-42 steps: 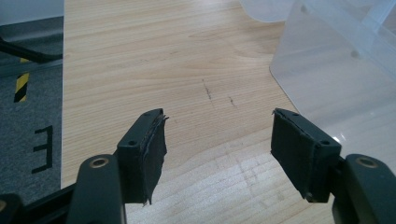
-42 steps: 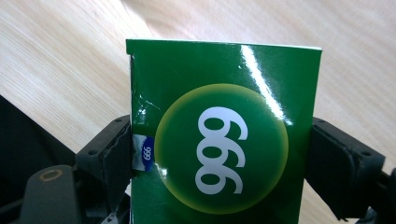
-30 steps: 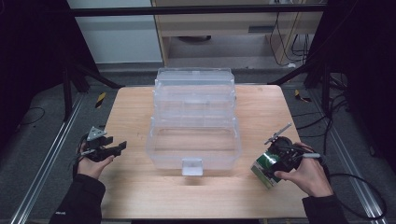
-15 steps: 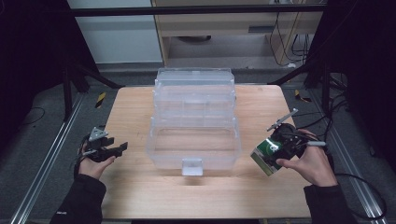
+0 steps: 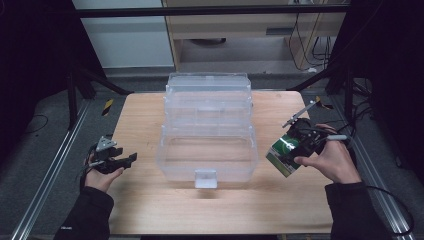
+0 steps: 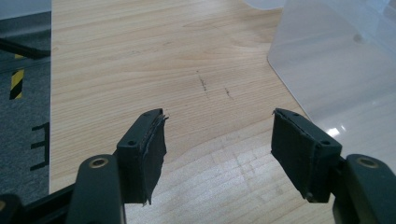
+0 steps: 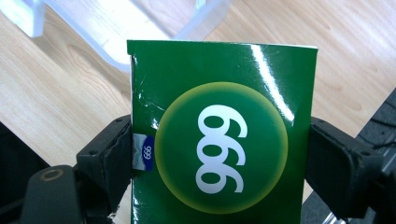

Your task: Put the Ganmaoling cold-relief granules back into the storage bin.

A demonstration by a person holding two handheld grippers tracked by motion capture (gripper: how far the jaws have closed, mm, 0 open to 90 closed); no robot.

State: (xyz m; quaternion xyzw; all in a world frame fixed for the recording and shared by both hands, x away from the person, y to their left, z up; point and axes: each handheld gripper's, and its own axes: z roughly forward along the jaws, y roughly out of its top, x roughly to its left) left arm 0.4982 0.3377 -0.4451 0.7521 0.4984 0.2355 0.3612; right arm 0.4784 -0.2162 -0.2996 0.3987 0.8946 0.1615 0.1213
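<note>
A clear plastic tiered organiser box (image 5: 207, 130) stands open in the middle of the wooden table (image 5: 150, 200). My right gripper (image 5: 295, 148) is shut on a green box marked "999" (image 5: 281, 151) and holds it above the table just right of the organiser. In the right gripper view the green box (image 7: 219, 140) sits squeezed between the two jaws, with the organiser's corner (image 7: 140, 28) behind it. My left gripper (image 5: 120, 161) rests low at the table's left side, open and holding nothing. Its jaws stand wide apart over bare wood, with the organiser's wall (image 6: 345, 79) to the right.
The table's left edge (image 6: 50, 93) borders grey floor with a yellow-black marker (image 5: 107, 106). Metal rails (image 5: 45, 190) run along both sides of the table. Cables (image 5: 350, 125) lie off the right edge, and a wooden cabinet (image 5: 240, 30) stands behind.
My right gripper has lifted the green box and carried it a little up and away from the front edge, tilting it. The left gripper has stayed where it was.
</note>
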